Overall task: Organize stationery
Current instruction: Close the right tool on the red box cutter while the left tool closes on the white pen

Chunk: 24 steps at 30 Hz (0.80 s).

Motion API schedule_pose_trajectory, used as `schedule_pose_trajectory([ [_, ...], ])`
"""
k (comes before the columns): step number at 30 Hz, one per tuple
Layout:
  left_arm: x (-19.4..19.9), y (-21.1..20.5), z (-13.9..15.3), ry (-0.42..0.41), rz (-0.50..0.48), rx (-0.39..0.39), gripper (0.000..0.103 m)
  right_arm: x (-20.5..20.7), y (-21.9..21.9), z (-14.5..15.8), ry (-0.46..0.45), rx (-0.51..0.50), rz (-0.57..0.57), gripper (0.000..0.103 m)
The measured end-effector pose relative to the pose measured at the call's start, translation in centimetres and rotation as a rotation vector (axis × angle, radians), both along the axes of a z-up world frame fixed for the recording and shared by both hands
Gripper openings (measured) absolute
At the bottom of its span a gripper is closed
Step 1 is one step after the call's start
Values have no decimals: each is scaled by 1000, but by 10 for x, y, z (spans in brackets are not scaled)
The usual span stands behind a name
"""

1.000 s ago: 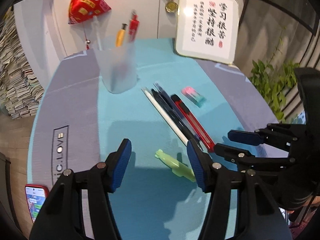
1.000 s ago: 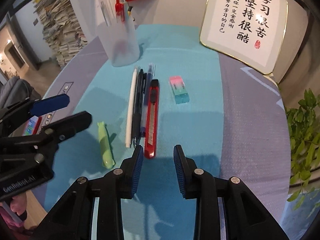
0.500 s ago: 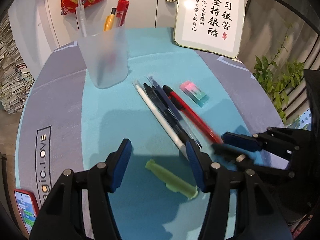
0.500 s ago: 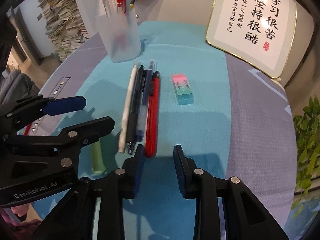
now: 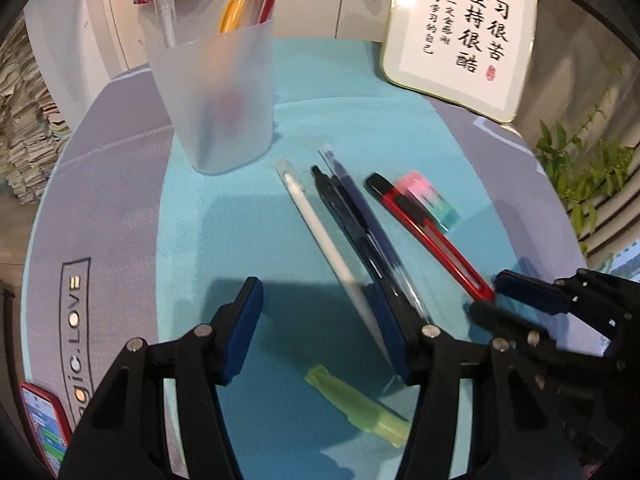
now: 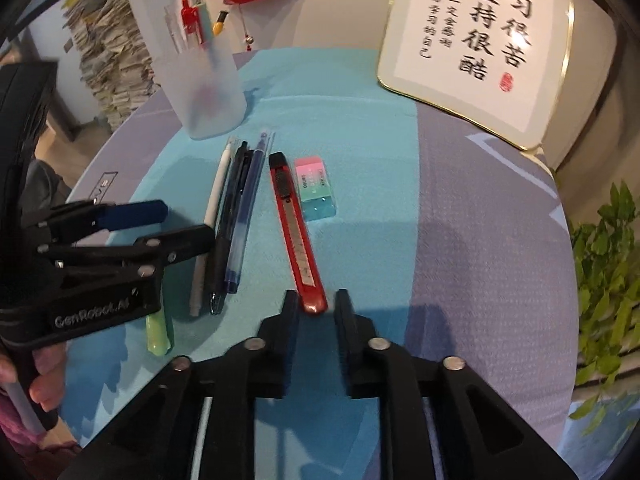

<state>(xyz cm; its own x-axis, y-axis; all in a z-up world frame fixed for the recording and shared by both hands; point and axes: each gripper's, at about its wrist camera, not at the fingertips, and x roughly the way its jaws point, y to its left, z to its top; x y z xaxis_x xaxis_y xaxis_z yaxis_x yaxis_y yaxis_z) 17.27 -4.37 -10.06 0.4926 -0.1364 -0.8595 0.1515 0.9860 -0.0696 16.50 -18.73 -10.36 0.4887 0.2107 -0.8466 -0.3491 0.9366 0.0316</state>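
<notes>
Red utility knife [image 6: 295, 236] lies mid-frame beside eraser [image 6: 315, 189], near end between pads of right gripper [image 6: 313, 312]; jaws narrow but opening, nothing gripped. Left gripper [image 5: 320, 328] half open, empty, over green highlighter [image 5: 360, 408]. Advice: centre knife end, close squarely, lift toward frosted cup [image 6: 206, 92].

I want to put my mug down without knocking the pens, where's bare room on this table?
Bare cloth lies right of the eraser, toward the framed calligraphy. Another free patch sits left of the white pen, in front of the pen cup. The middle is crowded: pens, red utility knife, green highlighter and both grippers.
</notes>
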Motion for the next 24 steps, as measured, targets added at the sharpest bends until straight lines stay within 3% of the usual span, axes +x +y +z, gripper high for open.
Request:
schedule_pose_trajectory([
  [2,2,-1,0,-2,1,12,52,2,4,0,-9,-8,6,40],
  [4,3,-1,0,-10,6,49,38,4,7,-1,-22,-20,14,40],
  [6,5,3,1,-10,4,50,10,5,13,-2,-38,-41,20,38],
  [8,10,9,2,10,-1,21,6,4,17,-1,-50,-64,32,16],
  [9,11,12,2,13,-3,15,6,4,19,0,-38,-55,37,15],
  [15,6,52,10,8,34,-20,6,-13,9,1,14,-12,52,14],
  [18,-12,64,15,8,25,15,6,-33,4,1,40,-26,81,14],
  [24,-55,82,1,102,10,4,6,-72,-1,-2,99,-39,120,14],
])
